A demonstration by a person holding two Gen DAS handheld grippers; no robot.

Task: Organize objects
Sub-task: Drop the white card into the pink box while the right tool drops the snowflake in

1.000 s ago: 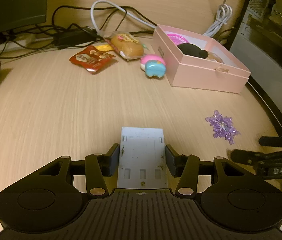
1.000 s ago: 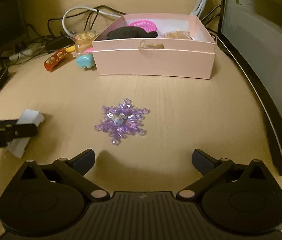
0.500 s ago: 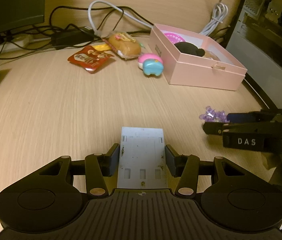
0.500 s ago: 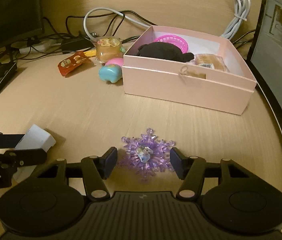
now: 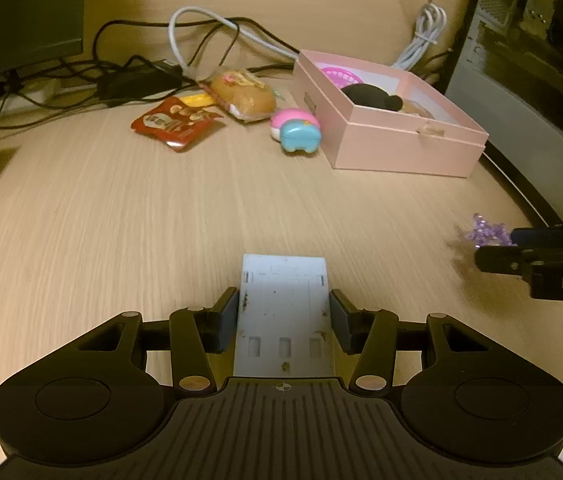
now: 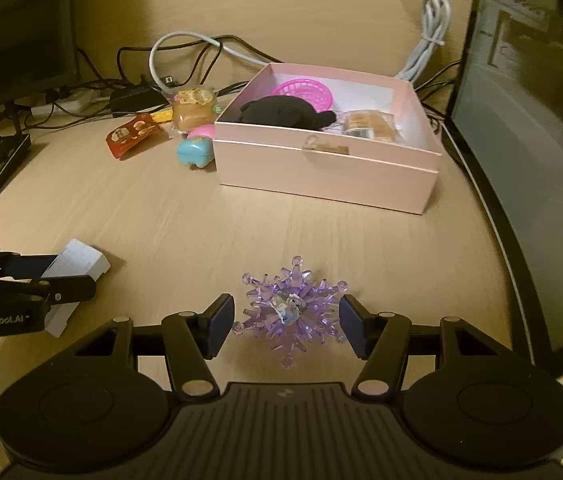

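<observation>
Right gripper (image 6: 286,322): jaws have just been closing, now clamped on purple crystal snowflake (image 6: 290,309), one pad at each side, item clear of surface (image 6: 161,216). Left gripper (image 5: 284,314): jaws part-closed, gripping pale grey flat block (image 5: 284,312) by its side edges. Pink box (image 6: 329,168) beyond snowflake, open-topped; inside: black soft item (image 6: 281,111), pink basket (image 6: 305,91), wrapped snack (image 6: 367,125). Left of box on surface: blue-pink toy (image 6: 195,151), packaged bun (image 6: 194,110), red packet (image 6: 133,135).
</observation>
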